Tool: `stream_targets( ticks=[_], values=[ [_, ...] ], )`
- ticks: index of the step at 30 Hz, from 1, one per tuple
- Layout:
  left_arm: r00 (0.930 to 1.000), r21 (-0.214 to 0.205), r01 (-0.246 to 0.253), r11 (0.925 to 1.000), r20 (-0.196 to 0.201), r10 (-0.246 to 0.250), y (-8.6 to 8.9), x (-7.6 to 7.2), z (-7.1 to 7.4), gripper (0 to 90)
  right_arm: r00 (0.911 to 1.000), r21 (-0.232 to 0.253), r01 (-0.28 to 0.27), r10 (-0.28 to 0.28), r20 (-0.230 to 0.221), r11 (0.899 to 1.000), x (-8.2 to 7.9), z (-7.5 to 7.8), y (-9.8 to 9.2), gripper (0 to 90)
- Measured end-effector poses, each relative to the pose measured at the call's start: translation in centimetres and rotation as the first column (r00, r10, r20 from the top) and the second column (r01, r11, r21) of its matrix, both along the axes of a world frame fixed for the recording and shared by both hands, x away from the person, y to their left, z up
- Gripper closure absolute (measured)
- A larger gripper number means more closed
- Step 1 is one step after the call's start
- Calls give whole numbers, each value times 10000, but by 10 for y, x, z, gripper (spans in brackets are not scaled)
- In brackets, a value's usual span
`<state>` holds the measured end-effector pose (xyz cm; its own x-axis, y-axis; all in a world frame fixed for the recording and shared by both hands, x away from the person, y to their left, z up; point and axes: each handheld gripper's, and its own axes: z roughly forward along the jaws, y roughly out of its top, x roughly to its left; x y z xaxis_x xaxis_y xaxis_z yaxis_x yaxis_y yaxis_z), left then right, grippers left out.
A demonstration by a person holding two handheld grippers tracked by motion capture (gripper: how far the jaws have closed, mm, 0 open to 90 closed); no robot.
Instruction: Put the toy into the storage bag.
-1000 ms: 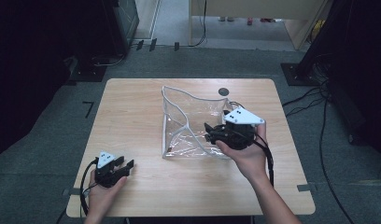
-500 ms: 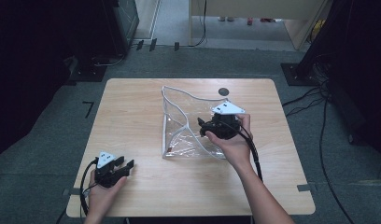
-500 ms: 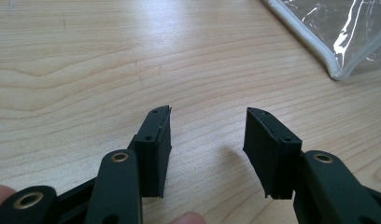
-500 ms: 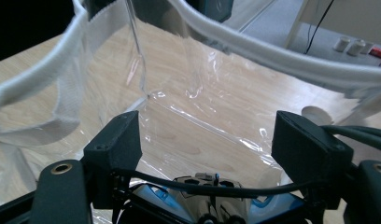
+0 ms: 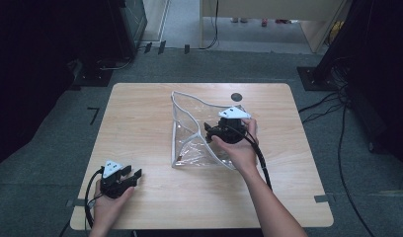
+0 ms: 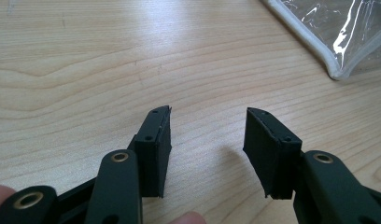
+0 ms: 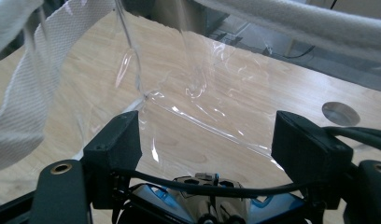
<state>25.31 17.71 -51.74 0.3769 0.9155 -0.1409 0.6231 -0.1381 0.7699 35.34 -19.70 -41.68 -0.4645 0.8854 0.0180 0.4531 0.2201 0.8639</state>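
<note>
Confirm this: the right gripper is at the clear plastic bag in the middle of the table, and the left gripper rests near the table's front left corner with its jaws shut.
One thing is wrong: the left gripper's jaws are open, with bare table between them, as the left gripper view shows. The rest holds: the right gripper is at the clear plastic bag.

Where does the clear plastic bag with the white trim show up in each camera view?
High view: the clear bag stands open at table centre, the right tool at its mouth.
Left gripper view: its white-trimmed corner sits top right.
Right gripper view: its film and trim spread ahead of the open jaws.
Shared landmark: the wooden table.
</note>
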Motion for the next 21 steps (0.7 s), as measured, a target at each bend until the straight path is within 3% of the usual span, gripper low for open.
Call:
stream_targets(
  ticks=[3, 7, 10, 16, 21],
  values=[
    [10000, -8, 7, 10000, -17, -7, 0, 0, 0, 519, 9999, -94, -83, 84, 140, 9999, 3, -3, 1, 245],
    [10000, -14, 24, 10000, -14, -24, 0, 0, 0, 519, 9992, -613, -361, 350, -177, 9975, 4, -13, 5, 245],
    [10000, -9, 30, 10000, -14, -30, 0, 0, 0, 519, 9986, -645, -399, 377, -362, 9971, 2, -14, 3, 245],
    [10000, 27, 40, 10000, -15, -40, -1, 0, 0, 519, 9829, -1337, -650, 404, -1794, 9889, -7, -12, -2, 244],
    [10000, 55, 34, 10000, -4, -34, -1, -1, 0, 520, 9730, -1654, -750, 359, -2278, 9834, -11, -13, -3, 243]
  ],
)
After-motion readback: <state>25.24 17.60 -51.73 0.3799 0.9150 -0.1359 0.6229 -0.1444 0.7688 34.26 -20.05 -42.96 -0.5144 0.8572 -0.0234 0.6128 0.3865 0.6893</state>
